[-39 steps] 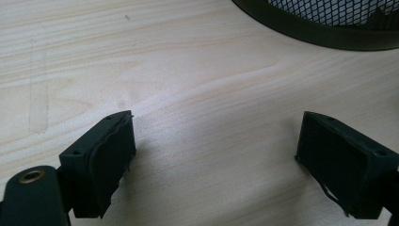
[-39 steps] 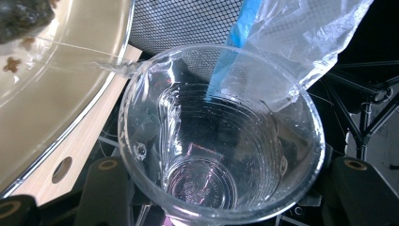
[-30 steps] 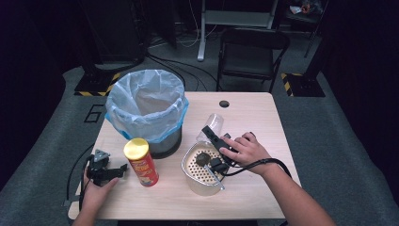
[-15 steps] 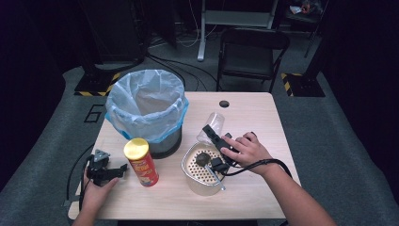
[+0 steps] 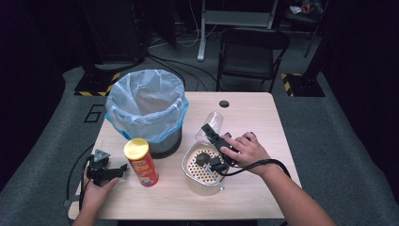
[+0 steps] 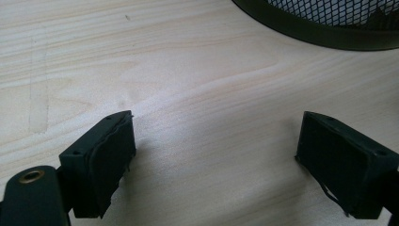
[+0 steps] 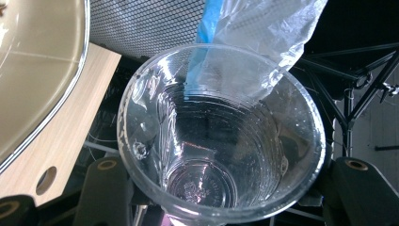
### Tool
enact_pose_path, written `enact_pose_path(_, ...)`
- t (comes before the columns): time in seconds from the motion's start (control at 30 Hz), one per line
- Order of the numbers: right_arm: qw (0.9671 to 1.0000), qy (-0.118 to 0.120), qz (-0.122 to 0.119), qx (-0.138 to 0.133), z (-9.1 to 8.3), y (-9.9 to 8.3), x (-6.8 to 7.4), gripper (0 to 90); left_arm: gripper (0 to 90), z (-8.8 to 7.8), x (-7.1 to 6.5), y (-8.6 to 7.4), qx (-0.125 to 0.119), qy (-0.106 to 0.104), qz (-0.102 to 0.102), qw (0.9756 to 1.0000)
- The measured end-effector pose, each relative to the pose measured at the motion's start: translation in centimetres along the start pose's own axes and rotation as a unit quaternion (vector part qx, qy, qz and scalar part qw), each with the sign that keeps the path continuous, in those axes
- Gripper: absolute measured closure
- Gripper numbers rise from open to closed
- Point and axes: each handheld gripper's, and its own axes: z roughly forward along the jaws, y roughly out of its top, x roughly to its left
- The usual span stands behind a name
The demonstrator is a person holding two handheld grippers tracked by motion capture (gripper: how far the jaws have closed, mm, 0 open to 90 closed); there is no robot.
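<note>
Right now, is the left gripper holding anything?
No, the left gripper has its jaws spread wide over bare wooden table, with nothing between them.

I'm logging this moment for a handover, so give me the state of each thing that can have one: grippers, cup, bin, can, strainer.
Left gripper: open, resting low over bare table, holding nothing.
Right gripper: shut on the clear plastic cup.
Clear plastic cup: empty, held off the table, tilted.
Bin: upright, lined with a blue bag, top open.
Chip can: upright, yellow lid on.
Strainer bowl: upright on the table; one small dark item inside.
</note>
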Motion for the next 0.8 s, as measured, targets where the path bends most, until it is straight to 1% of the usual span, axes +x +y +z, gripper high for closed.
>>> enact_pose_path(0.03, 0.9999, 0.006, 0.009, -0.001, 0.0, 0.0, 0.0, 39.7, 11.4, 0.0, 0.0, 0.0, 0.0, 0.0, 0.0, 1.0)
enact_pose_path(0.07, 0.9999, 0.006, 0.009, -0.001, 0.0, 0.0, 0.0, 39.7, 11.4, 0.0, 0.0, 0.0, 0.0, 0.0, 0.0, 1.0)
enact_pose_path(0.1, 0.9997, 0.006, 0.026, 0.002, 0.0, 0.0, 0.2, 39.7, 11.4, 0.0, 0.0, 0.0, -0.001, 0.0, 0.0, 1.0)
enact_pose_path(0.13, 0.9999, 0.003, -0.009, -0.007, 0.1, 0.1, -0.4, 39.7, 11.4, 0.0, 0.0, 0.0, -0.001, 0.0, 0.0, 1.0)
enact_pose_path(0.17, 0.9994, 0.008, 0.033, 0.002, 0.0, -0.1, 0.1, 39.7, 11.4, 0.0, 0.0, 0.0, 0.0, 0.0, 0.0, 1.0)
enact_pose_path(0.2, 0.9994, 0.008, 0.033, 0.002, 0.0, -0.1, 0.1, 39.7, 11.4, 0.0, 0.0, 0.0, 0.0, 0.0, 0.0, 1.0)
enact_pose_path(0.23, 0.9986, 0.009, 0.052, 0.004, 0.0, -0.2, 0.0, 39.7, 11.4, 0.0, 0.0, 0.0, 0.0, 0.0, 0.0, 1.0)
enact_pose_path(0.27, 0.9986, 0.009, 0.052, 0.004, 0.0, -0.2, 0.0, 39.7, 11.4, 0.0, 0.0, 0.0, 0.0, 0.0, 0.0, 1.0)
enact_pose_path(0.3, 0.9973, 0.012, 0.072, 0.004, -0.1, -0.3, -0.1, 39.7, 11.4, 0.0, 0.0, 0.0, 0.0, 0.0, 0.0, 1.0)
enact_pose_path(0.33, 0.9973, 0.012, 0.072, 0.004, -0.1, -0.3, -0.1, 39.7, 11.4, 0.0, 0.0, 0.0, 0.0, 0.0, 0.0, 1.0)
enact_pose_path(0.37, 0.9955, 0.019, 0.093, 0.005, -0.1, -0.4, -0.2, 39.7, 11.4, 0.0, 0.0, 0.0, 0.0, 0.0, 0.0, 1.0)
enact_pose_path(0.4, 0.9955, 0.019, 0.093, 0.005, -0.1, -0.4, -0.2, 39.7, 11.4, 0.0, 0.0, 0.0, 0.0, 0.0, 0.0, 1.0)
enact_pose_path(0.43, 0.9938, 0.02, 0.109, 0.006, -0.1, -0.5, -0.4, 39.7, 11.4, 0.0, 0.0, 0.0, 0.0, 0.0, 0.0, 1.0)
enact_pose_path(0.47, 0.9938, 0.02, 0.109, 0.006, -0.1, -0.5, -0.4, 39.7, 11.4, 0.0, 0.0, 0.0, 0.0, 0.0, 0.0, 1.0)
enact_pose_path(0.5, 0.9927, 0.018, 0.119, 0.007, -0.1, -0.6, -0.5, 39.7, 11.4, 0.0, 0.0, 0.0, 0.0, 0.0, 0.0, 1.0)
enact_pose_path(0.53, 0.9927, 0.018, 0.119, 0.007, -0.1, -0.6, -0.5, 39.7, 11.4, 0.0, 0.0, 0.0, 0.0, 0.0, 0.0, 1.0)
enact_pose_path(0.57, 0.9896, 0.024, 0.142, 0.003, -0.1, -0.7, -0.8, 39.8, 11.4, 0.0, 0.0, 0.0, 0.0, 0.0, 0.0, 1.0)
enact_pose_path(0.6, 0.9896, 0.024, 0.142, 0.003, -0.1, -0.7, -0.8, 39.8, 11.4, 0.0, 0.0, 0.0, 0.0, 0.0, 0.0, 1.0)
enact_pose_path(0.73, 0.9842, 0.016, 0.176, 0.009, -0.2, -0.8, -0.9, 39.8, 11.4, 0.0, 0.0, 0.0, 0.0, 0.0, 0.0, 1.0)
enact_pose_path(0.8, 0.9824, 0.017, 0.186, 0.011, -0.2, -0.8, -0.8, 39.7, 11.4, 0.0, 0.0, 0.0, 0.0, 0.0, 0.0, 1.0)
